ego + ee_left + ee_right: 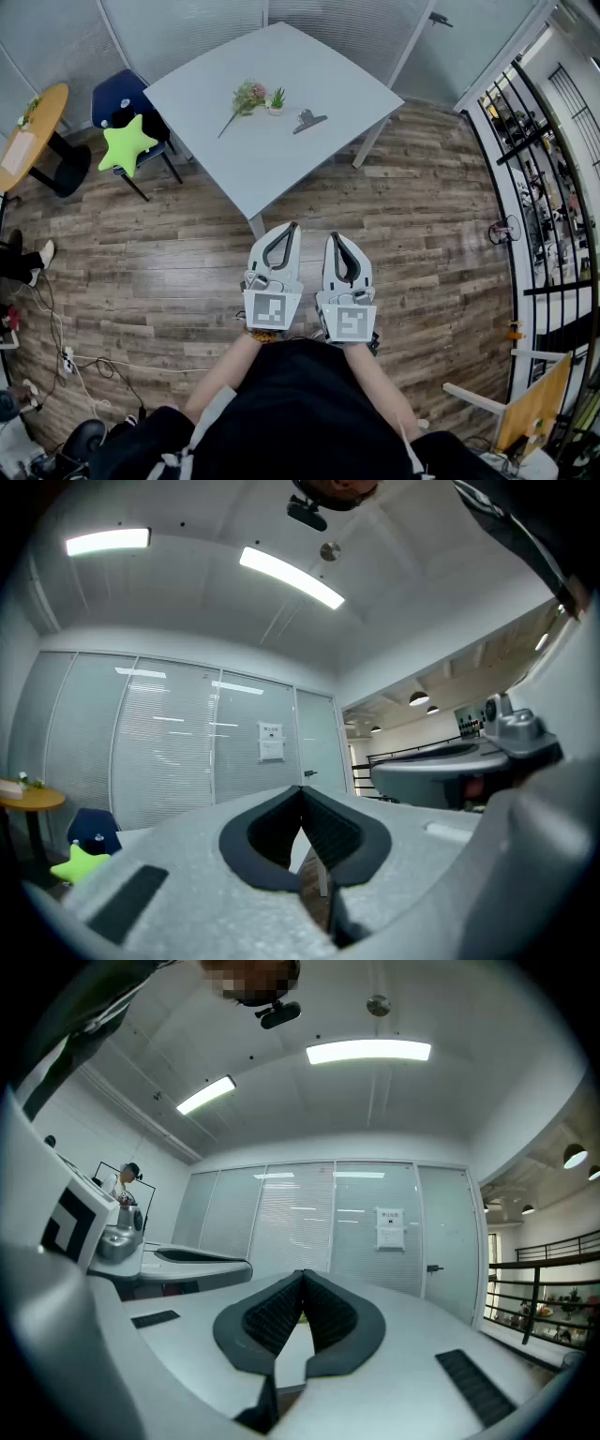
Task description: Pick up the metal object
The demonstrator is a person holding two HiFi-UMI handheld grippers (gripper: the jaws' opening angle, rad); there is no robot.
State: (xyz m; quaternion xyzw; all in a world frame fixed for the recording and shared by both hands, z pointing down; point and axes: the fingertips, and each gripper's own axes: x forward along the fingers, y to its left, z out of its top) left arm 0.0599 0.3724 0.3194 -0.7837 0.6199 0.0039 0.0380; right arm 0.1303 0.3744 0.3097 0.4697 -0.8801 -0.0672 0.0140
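The metal object, a grey clip (308, 120), lies on the white table (328, 80) near its right side. Both grippers are held side by side close to the person's body, over the wooden floor, well short of the table and pointing towards it. The left gripper (292, 226) is shut with nothing between its jaws; in the left gripper view (302, 790) its tips meet. My right gripper (336, 235) is likewise shut and empty, its tips touching in the right gripper view (302, 1275). The clip does not show in either gripper view.
A flower sprig (244, 100) and a small potted plant (277, 98) lie left of the clip. A blue chair (114, 98) with a green star cushion (127, 144) stands left of the table, beside a round wooden table (36, 127). A black railing (539, 197) runs along the right.
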